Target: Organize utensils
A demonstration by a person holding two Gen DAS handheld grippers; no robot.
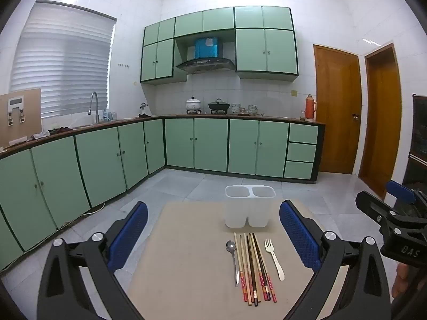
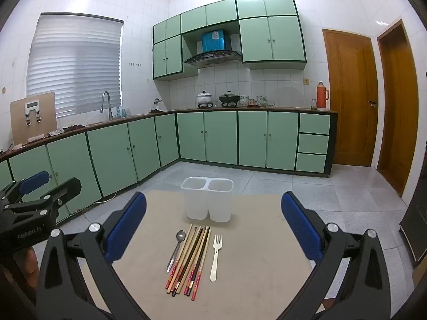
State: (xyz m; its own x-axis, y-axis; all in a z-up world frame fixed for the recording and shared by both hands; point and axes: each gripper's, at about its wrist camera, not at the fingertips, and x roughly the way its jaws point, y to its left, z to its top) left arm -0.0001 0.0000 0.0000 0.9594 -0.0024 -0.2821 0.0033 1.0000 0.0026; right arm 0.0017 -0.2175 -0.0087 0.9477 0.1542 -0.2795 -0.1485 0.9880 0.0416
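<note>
- The left hand-held gripper point(image 1: 213, 236) hangs above the near edge of the worktop point(image 1: 186, 253), its blue-padded fingers point(image 1: 129, 236) spread wide apart with nothing between them; the pads touch nothing
- The right hand-held gripper point(image 2: 213, 226) sits just beside it at the same slight downward tilt, its fingers point(image 2: 301, 229) likewise wide apart and clear of every object; each gripper shows at the edge of the other's view
- Part of a person's hand point(image 1: 401, 280) shows at the right edge of the left wrist view, behind the right gripper's black body
- On the beige worktop, nearest the grippers, the utensils lie in one row with handles toward the camera; a metal spoon point(image 1: 232, 256) lies at the left, just beside the chopsticks
- The chopsticks point(image 1: 254, 266) form a loose bundle in the middle, some pale wood, some dark, several with red patterned ends; they overlap and fan slightly
- A cream-coloured fork point(image 1: 273, 257) lies to the right of the bundle, apart from it, tines pointing away
- Just beyond the utensil tips stands a white translucent utensil holder point(image 1: 249, 208) with two compartments side by side, upright near the far edge of the worktop; both compartments look empty
- Farther off lie a grey tiled floor point(image 1: 186, 184), green cabinets point(image 1: 208, 144), and a pot point(image 1: 193, 104) and wok point(image 1: 218, 106) on the far counter
</note>
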